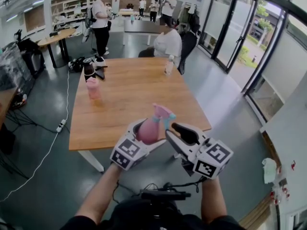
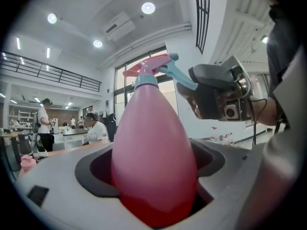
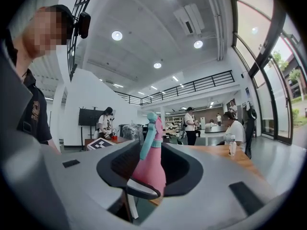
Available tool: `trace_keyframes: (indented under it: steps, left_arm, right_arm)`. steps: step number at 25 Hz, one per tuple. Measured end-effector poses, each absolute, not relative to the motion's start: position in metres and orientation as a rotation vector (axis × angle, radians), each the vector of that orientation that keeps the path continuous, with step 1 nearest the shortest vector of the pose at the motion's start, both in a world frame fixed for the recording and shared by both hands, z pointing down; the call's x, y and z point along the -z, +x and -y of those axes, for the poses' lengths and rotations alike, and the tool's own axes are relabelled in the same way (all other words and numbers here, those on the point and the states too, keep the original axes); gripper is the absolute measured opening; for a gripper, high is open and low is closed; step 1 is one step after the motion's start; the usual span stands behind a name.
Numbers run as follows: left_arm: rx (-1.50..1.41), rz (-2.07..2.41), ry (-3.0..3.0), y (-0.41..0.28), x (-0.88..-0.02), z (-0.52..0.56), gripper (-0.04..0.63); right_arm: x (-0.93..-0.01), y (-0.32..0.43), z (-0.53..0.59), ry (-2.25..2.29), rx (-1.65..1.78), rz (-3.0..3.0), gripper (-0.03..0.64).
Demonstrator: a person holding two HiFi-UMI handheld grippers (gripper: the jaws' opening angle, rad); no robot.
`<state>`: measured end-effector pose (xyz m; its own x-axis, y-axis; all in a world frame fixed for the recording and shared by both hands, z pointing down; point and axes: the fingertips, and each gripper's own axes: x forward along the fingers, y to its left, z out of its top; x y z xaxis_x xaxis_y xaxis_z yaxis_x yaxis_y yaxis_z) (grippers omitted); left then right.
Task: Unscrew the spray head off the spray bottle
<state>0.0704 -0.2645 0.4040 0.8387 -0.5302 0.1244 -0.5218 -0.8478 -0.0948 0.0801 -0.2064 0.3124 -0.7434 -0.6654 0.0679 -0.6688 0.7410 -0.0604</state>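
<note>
1. In front of me stands a wooden table (image 1: 129,95) with rounded corners and a smooth, warm-brown top.
2. It sits on a dark grey floor (image 1: 43,104) that shines with reflections. A pale cable (image 1: 50,145) runs across the floor.
3. The room is a big open hall. Tall glass doors (image 1: 240,37) in dark frames are on the right, and round lights are set in the white ceiling.
4. A seated person (image 1: 168,42) in white is at the far end of the table, and others stand farther back.
5. On the table's left part stands a pink cup (image 1: 93,87). A clear water bottle (image 1: 169,65) stands near the far edge.
6. The spray bottle (image 1: 149,128) is in the air over the table's near edge, tilted. It is smooth pink plastic, shaped like a teardrop.
7. Its spray head (image 1: 163,112) is pink on top, with a teal collar and trigger.
8. My left tongs (image 1: 144,137) are clamped on the bottle's fat body, which fills the dark notch between their grey jaws.
9. My right tongs (image 1: 176,135) stand apart, just beside the spray head and not pressing on it.
</note>
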Motion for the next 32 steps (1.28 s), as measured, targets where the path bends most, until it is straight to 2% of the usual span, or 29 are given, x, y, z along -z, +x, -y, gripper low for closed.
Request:
trace_keyframes:
  steps: [4, 18, 24, 32]
  left_arm:
    - [0.212, -0.829, -2.959, 0.071, -0.402, 0.263, 0.433]
    - [0.172, -0.774, -2.961, 0.083, -0.396, 0.256, 0.433]
    - [0.204, -0.867, -2.944, 0.084, -0.392, 0.266, 0.433]
    - [0.229, -0.887, -2.896, 0.091, -0.385, 0.261, 0.433]
  right_arm:
    - [-0.314, 0.092, 0.211, 1.145, -0.130, 2.882, 0.125]
    - [-0.312, 0.121, 0.221, 1.263, -0.105, 2.853, 0.123]
    - [-0.287, 0.103, 0.201, 1.187, -0.044, 2.923, 0.123]
    - [-0.295, 0.085, 0.217, 1.216, -0.134, 2.869, 0.124]
